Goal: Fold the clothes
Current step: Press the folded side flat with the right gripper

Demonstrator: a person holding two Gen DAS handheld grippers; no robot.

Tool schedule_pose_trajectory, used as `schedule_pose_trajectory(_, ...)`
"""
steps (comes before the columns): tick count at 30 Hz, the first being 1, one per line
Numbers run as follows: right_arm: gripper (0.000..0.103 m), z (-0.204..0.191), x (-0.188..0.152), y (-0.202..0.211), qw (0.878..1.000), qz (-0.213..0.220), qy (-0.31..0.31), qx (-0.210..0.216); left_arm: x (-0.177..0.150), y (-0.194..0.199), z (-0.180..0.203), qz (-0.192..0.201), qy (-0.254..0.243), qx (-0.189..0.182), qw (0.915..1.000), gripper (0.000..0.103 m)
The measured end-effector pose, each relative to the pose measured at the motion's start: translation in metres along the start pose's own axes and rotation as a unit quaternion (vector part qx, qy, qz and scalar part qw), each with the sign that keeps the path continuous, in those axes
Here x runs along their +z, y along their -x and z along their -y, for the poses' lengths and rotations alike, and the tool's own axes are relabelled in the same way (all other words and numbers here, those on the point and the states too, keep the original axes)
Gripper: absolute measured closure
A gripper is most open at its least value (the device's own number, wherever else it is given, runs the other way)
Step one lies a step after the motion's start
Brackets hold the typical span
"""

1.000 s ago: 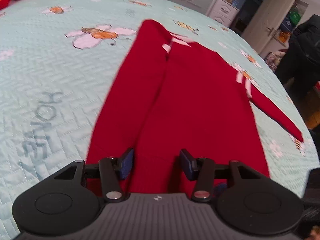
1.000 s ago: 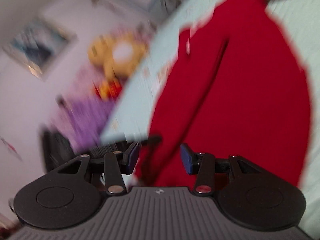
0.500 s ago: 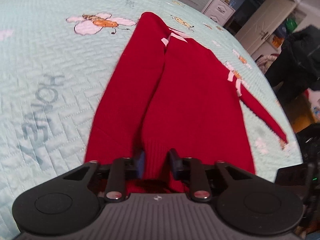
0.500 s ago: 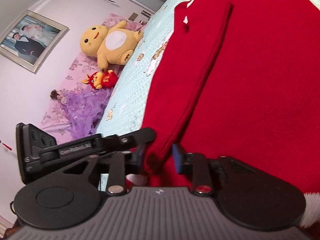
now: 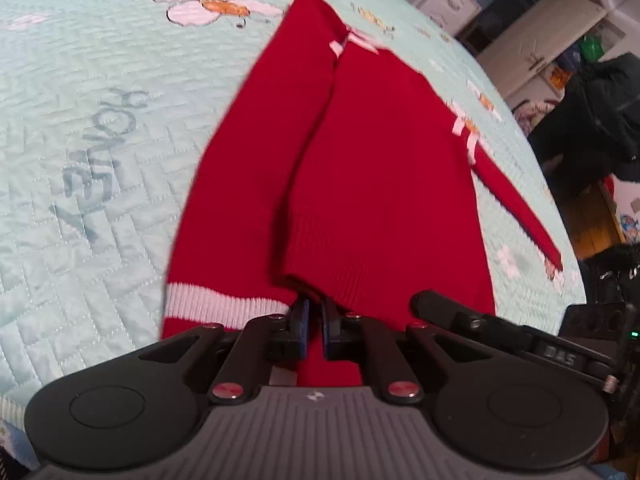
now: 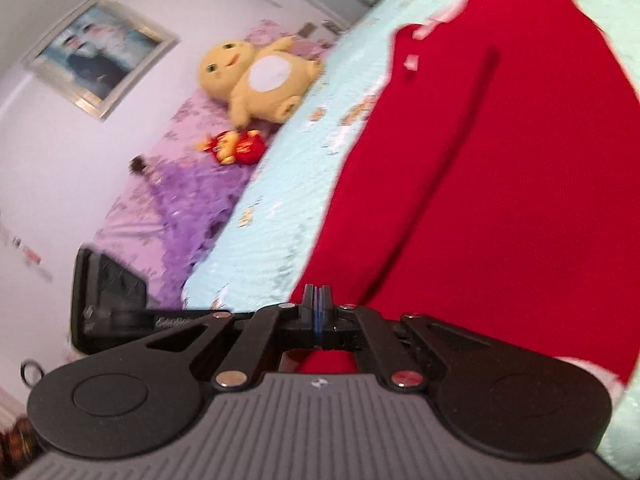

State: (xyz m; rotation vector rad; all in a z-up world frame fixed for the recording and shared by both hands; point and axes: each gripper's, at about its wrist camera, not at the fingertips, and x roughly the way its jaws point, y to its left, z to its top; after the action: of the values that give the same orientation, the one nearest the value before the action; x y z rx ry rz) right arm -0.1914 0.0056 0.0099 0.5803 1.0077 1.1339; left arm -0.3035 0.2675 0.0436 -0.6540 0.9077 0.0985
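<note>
Red sweater spread lengthwise on the pale-green quilted bed cover, extending straight ahead of both sets of jaws. Left gripper at the near ribbed hem, jaws nearly pressed together, pinching a raised fold of the red knit between the blue pads. To the left of these jaws, folded-in sleeve lying along the body, with its white-striped cuff level with the jaw tips. Far ahead and to the right, other sleeve stretched out flat toward the edge of the bed. Other tool's mount just to the right of the left jaws.

Right gripper with jaws pressed fully together at the near edge of the sweater; red fabric visible directly beneath the linkage, but whether any knit sits between the pads cannot be told. Ahead and to the left of these jaws, yellow plush toy and small red plush toy at the head of the bed, with purple floral bedding nearer. On the wall farther left, framed picture, blurred.
</note>
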Motion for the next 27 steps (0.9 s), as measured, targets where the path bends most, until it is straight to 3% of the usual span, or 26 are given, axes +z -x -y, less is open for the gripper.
schedule_pose_trajectory(3,0.087,0.011,0.001,-0.007,0.999,-0.013,-0.034,-0.010,0.003,0.002,-0.001,0.011,0.006,-0.002,0.9999,0.098)
schedule_pose_trajectory(4,0.072,0.012,0.000,-0.010,0.999,-0.018,-0.042,-0.005,0.004,0.003,-0.001,0.015,0.008,-0.003,0.9999,0.096)
schedule_pose_trajectory(5,0.065,0.012,-0.001,-0.013,0.999,-0.023,-0.047,0.000,0.004,0.004,-0.001,0.019,0.010,-0.003,0.9998,0.093)
schedule_pose_trajectory(10,0.064,0.011,-0.005,-0.023,0.998,-0.030,-0.058,0.013,0.008,0.007,-0.003,0.033,0.016,-0.006,0.9993,0.078)
schedule_pose_trajectory(18,0.064,0.040,-0.003,-0.024,0.983,-0.011,-0.162,0.080,0.012,0.008,-0.012,0.035,0.014,-0.006,0.9993,0.075)
schedule_pose_trajectory(23,0.064,0.036,-0.003,-0.023,0.986,-0.010,-0.152,0.071,0.014,0.009,-0.017,0.036,0.012,-0.007,0.9992,0.066)
schedule_pose_trajectory(27,0.064,0.028,-0.001,-0.021,0.990,-0.016,-0.132,0.052,0.016,0.008,-0.017,0.038,0.008,-0.009,0.9992,0.065)
